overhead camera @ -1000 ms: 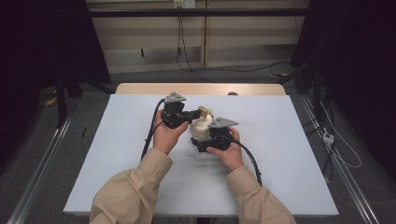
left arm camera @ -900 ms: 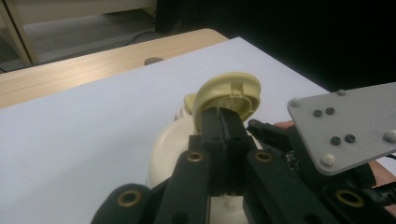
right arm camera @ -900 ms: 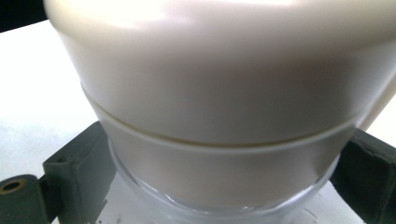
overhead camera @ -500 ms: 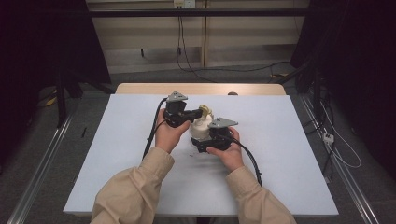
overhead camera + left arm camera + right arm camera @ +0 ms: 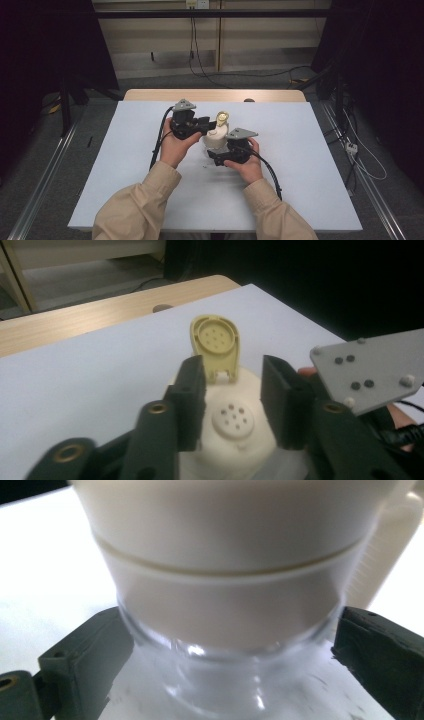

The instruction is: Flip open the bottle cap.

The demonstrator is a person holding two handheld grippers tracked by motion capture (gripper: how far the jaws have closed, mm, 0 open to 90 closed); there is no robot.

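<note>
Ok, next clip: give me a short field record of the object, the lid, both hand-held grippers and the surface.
object: clear glass shaker with cream cap
lid: yellow flip lid, open and upright
left hand-held gripper: jaws just opened, either side of cap's holed top, not pressing
right hand-held gripper: clamped on shaker below cap
surface: white table

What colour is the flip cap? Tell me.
Pale yellow flip cap, standing open above the cream lid; the left gripper view shows it best.
</note>
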